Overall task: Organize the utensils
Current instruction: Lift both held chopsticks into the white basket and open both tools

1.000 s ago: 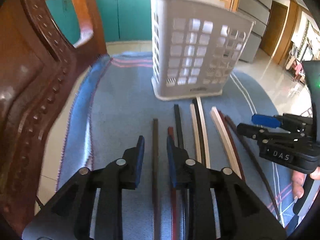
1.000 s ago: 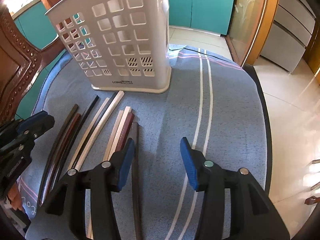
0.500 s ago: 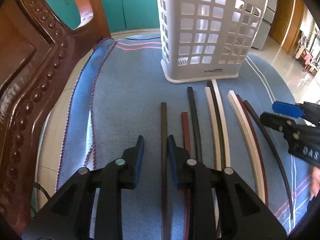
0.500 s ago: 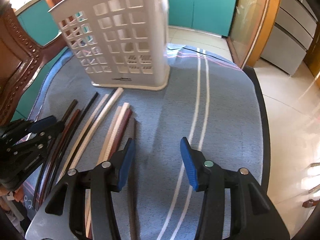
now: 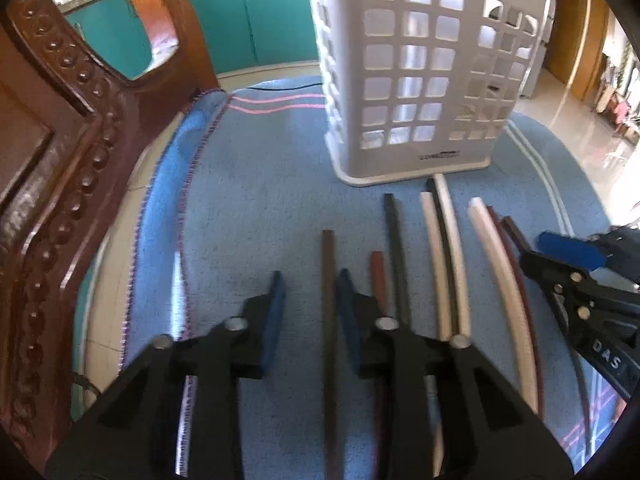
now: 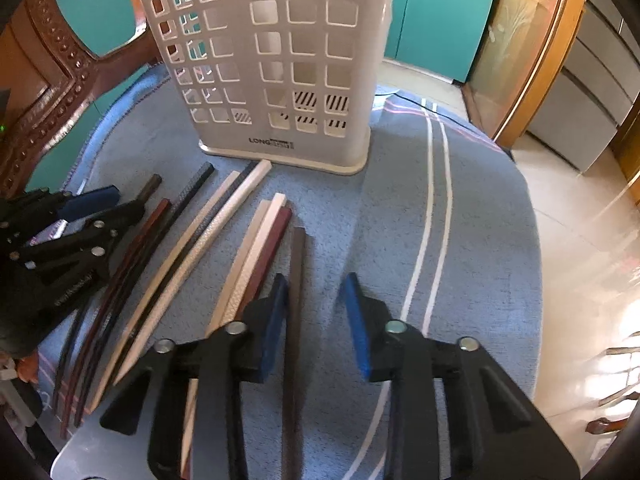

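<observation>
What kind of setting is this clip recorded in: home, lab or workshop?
Most likely a home dining or kitchen area: a carved dark wooden chair stands beside a table under a blue striped cloth, with teal cabinet doors behind and a white plastic lattice basket on the cloth.

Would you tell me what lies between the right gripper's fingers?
In the right wrist view, one dark brown chopstick and bare blue cloth lie between the right gripper fingers.

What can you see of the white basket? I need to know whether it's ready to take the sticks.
The white basket is a tall plastic bin with grid cut-outs in its walls, a solid base band with a printed label, and a flared foot. It stands upright on the blue cloth, just beyond the far ends of the sticks; whether any tip touches it is unclear. Nothing shows inside through the holes; its top opening is out of frame.
</observation>
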Tool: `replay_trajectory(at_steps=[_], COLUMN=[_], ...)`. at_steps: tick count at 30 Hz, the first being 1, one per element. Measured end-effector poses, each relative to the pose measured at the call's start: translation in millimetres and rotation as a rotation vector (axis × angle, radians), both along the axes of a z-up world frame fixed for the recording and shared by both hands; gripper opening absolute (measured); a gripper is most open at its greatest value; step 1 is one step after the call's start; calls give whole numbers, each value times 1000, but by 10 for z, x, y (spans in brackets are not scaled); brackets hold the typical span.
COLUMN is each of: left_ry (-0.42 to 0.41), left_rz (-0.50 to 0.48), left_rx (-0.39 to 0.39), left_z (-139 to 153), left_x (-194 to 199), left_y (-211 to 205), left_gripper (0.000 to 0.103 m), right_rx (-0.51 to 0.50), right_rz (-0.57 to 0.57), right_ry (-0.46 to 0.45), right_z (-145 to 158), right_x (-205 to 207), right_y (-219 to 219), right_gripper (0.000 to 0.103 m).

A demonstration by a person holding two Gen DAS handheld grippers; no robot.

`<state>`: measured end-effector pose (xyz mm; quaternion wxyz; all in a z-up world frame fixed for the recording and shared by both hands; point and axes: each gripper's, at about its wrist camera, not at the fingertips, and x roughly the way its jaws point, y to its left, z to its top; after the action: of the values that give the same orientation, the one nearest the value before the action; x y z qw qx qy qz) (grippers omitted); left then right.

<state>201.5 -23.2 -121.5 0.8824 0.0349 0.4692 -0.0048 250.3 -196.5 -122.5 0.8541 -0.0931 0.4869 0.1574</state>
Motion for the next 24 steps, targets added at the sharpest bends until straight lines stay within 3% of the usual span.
replay_trajectory(at_steps=[1,3,6,11,20,24], left_ry=[-1,-7,-30,-167,-577,-773], left_rz=[-9,-13,-21,-37,-26,8], left_rx=[-3,-5,-28,-68,-189,-246], left_z=[7,5,76,606,2097,2655], left_x=[-10,2,-69,-350,-1011,-1137], left_y=[-29,-70,-88,-13,227,344], left_gripper=[13,7,7,7,7,7], right_rx=[19,37,112,304,538,647], right_rz=[9,9,18,22,70,27], right_ry=[8,10,3,-95,-334,-511], right_z=[6,19,121,718,1929,2488], right_x=[8,16,34,-75,-422,-367], right_y=[-11,-41,-115,-480,-808,-867], right_gripper=[8,8,6,6,7,7])
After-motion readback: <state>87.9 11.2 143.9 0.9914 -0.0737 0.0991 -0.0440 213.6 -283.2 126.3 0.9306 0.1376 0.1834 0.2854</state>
